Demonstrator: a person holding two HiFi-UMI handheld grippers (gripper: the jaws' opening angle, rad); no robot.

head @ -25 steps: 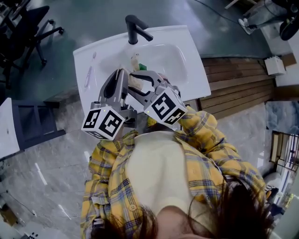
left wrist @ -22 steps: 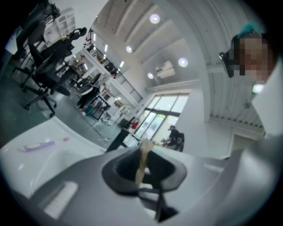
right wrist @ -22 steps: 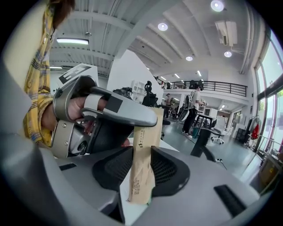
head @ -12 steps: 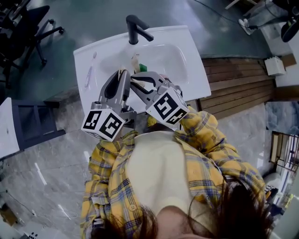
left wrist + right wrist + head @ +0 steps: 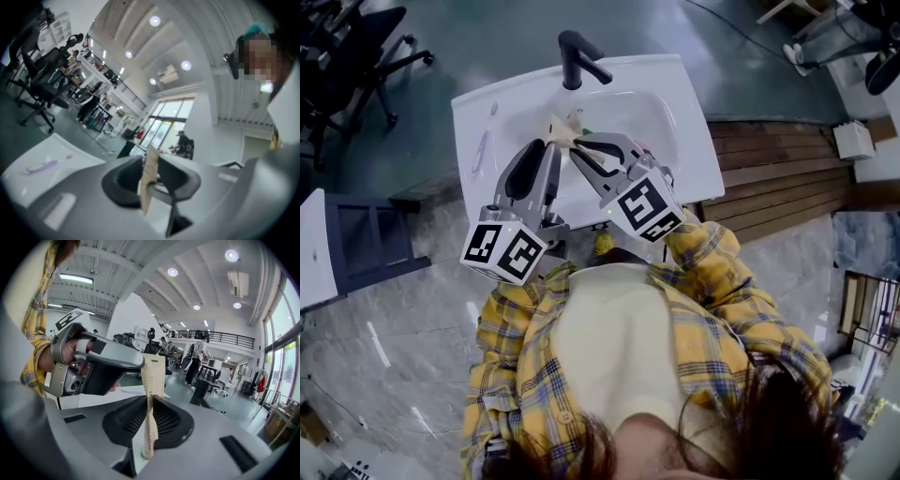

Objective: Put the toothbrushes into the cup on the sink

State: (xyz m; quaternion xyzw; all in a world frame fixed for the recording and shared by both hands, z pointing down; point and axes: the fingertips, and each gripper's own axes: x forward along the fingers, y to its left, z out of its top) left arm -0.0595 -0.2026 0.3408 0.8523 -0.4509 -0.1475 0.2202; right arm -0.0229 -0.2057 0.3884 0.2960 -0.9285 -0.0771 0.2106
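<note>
left gripper point(image 5: 546, 143) and right gripper point(image 5: 581, 142): grey moulded shells, black ribbed pads point(image 5: 165, 420). each has a white rear cube with black square markers: left cube point(image 5: 504, 251) at 8 o'clock, right cube point(image 5: 649, 208) near centre. wearer: yellow plaid shirt point(image 5: 717, 314), long sleeves, cream top point(image 5: 614, 347), dark hair point(image 5: 787, 422) at 6 o'clock.

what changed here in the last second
The right gripper was open a second ago; its fingers have just been closing and now pinch the paper packet. The left gripper stays shut on the same packet and has hardly moved. The purple toothbrush still lies on the left ledge of the sink.
</note>
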